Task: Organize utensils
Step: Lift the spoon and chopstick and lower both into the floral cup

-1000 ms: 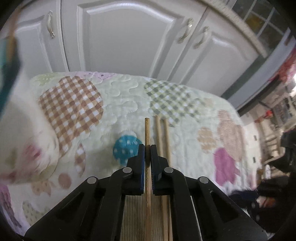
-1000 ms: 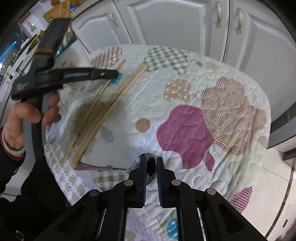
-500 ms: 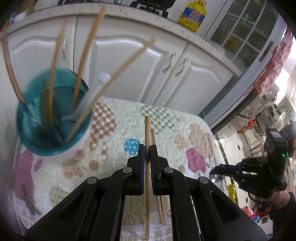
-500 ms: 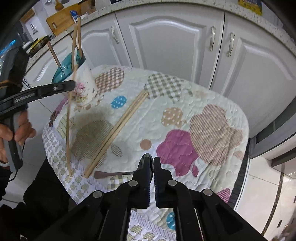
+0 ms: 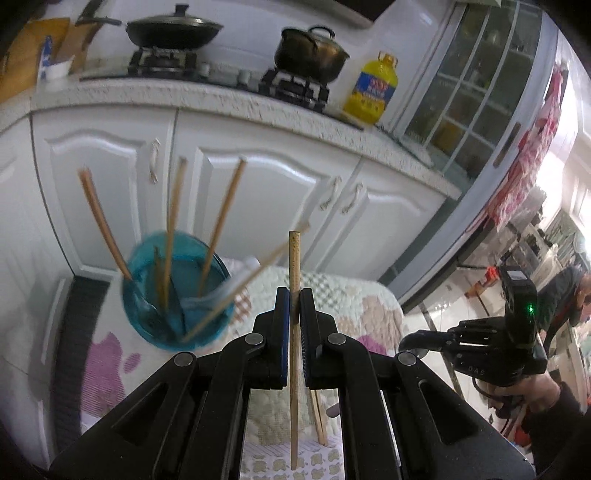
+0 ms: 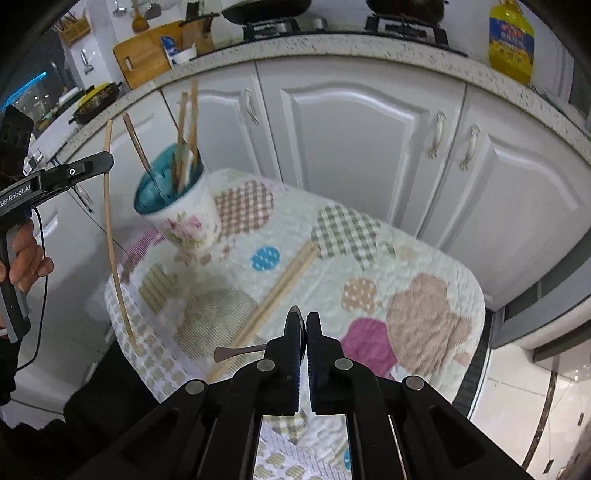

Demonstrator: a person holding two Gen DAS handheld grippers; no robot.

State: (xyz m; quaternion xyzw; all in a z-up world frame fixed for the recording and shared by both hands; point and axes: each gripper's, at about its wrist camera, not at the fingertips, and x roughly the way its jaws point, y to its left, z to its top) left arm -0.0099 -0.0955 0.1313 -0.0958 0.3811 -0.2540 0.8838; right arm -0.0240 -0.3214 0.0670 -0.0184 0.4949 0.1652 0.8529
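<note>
Left wrist view: my left gripper (image 5: 294, 295) is clenched on a long pale bamboo chopstick (image 5: 294, 325) near its top, most of it hanging below, beside the teal-lined floral cup (image 5: 177, 291) already bristling with chopsticks. It could snag on those as I lower it. My right gripper (image 6: 306, 325) pinches a metal spoon (image 6: 240, 350) by the bowl edge; it may swivel or slip out.

White panelled cabinets (image 6: 369, 140) under speckled countertop (image 5: 229, 99); gas stove (image 5: 162, 62) with wok (image 5: 173, 31), pot (image 5: 310, 53); glazed door (image 5: 469, 77) right; glossy tiled floor (image 6: 517, 406).
</note>
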